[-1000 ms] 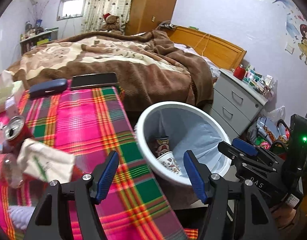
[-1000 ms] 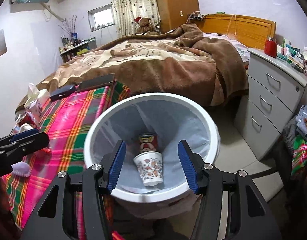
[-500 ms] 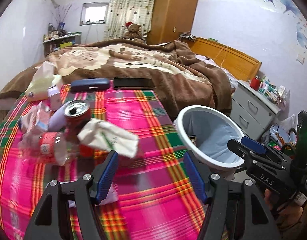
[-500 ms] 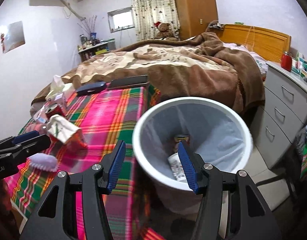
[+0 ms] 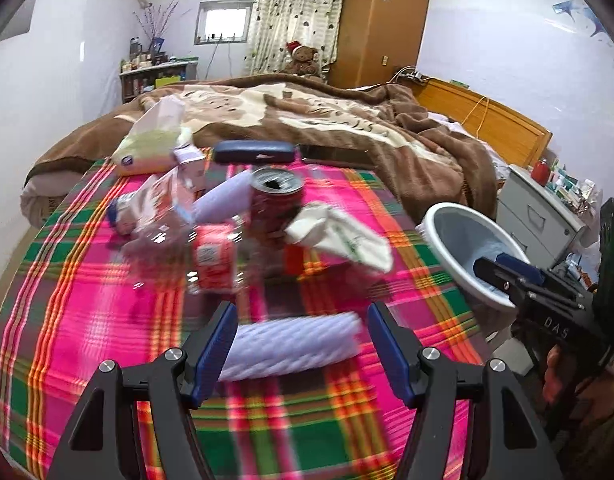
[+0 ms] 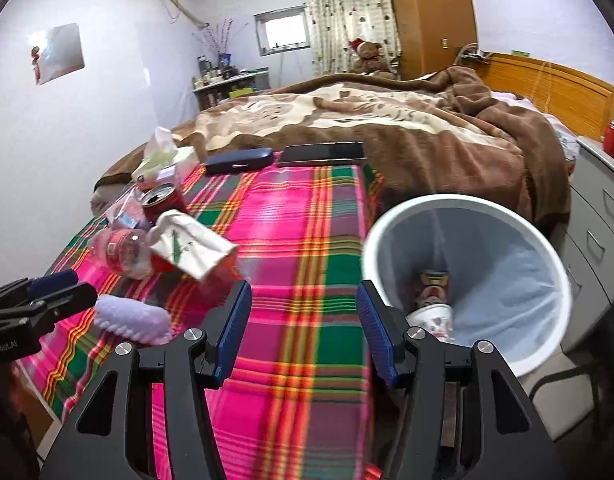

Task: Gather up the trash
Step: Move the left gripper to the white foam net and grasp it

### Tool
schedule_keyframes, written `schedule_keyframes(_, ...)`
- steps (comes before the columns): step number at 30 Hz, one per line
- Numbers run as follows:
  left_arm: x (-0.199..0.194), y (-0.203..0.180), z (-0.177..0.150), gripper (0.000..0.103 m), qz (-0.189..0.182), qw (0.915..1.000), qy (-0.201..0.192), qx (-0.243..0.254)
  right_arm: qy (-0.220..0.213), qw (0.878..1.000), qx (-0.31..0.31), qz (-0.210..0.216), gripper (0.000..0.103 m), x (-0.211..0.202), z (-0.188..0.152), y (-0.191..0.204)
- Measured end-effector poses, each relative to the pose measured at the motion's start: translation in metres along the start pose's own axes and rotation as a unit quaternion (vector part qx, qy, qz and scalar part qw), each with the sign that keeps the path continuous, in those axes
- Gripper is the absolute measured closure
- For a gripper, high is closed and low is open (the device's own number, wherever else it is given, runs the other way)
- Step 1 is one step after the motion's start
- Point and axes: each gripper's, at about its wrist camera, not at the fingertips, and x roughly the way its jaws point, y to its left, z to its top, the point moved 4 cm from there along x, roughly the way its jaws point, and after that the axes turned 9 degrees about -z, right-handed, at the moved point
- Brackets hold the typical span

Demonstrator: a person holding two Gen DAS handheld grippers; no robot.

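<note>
**Sorting a littered table, bin alongside**

Facing the clutter: left gripper (image 5: 301, 354) pointed down at the table (image 5: 87, 320), jaws parted and empty. A pale lilac ribbed roll (image 5: 291, 346) lies on the cloth in line with the gap, but the pads do not press it; whether it sits between them or just beyond, I cannot tell. Judged the likely next pick, being the nearest piece.

Right gripper (image 6: 303, 328) also parted, nothing held, hanging over the table's near edge with the trash bin (image 6: 391, 224) just to its right. Probably placed to reach either table or bin.

Trash pile, left of table centre, pieces touching or overlapping:
- opened red can (image 5: 277, 204), upright
- crumpled white paper bag (image 5: 339, 236) leaning on the can
- clear plastic bottle with red label (image 5: 213, 260), on its side
- more wrappers behind, blurred

Along the far edge, probably keepers: dark blue case (image 5: 254, 151), flat black device (image 6: 322, 153), tissue pack (image 5: 155, 148).

Bin stands off the table's right edge, lined with a pale bag. Inside: printed paper cup (image 6: 433, 316) at the bottom, a printed can (image 6: 431, 286) behind it. Mostly empty otherwise.
</note>
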Motion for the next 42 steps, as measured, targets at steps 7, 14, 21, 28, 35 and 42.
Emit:
schedule_keyframes(7, 0.004, 0.024, -0.016, 0.032, -0.004, 0.9999, 0.017, 0.003, 0.004, 0.999, -0.027, 0.023, 0.047, 0.01, 0.004, 0.027)
schedule_keyframes(14, 0.023, 0.035, -0.018, 0.032, -0.023, 0.9987, 0.043, 0.014, 0.012, 0.998, -0.04, 0.044, 0.044, 0.019, 0.012, 0.041)
schedule_keyframes(21, 0.05, 0.016, -0.016, 0.032, -0.041, 0.9907, 0.086, 0.096, 0.03, 0.998, -0.024, 0.042, 0.044, 0.028, 0.01, 0.038)
schedule_keyframes(28, 0.066, 0.006, -0.019, 0.032, -0.045, 0.9848, 0.106, 0.13, 0.048, 0.998, -0.028, 0.031, 0.043, 0.036, 0.002, 0.04)
schedule_keyframes(35, 0.062, -0.009, -0.016, 0.032, -0.059, 0.9733, 0.103, 0.196, 0.042, 0.999, -0.001, 0.034, 0.043, 0.029, 0.006, 0.027)
schedule_keyframes(42, 0.082, -0.017, -0.017, 0.032, -0.076, 0.9629, 0.134, 0.221, 0.052, 0.998, 0.006, 0.029, 0.043, 0.037, 0.006, 0.023)
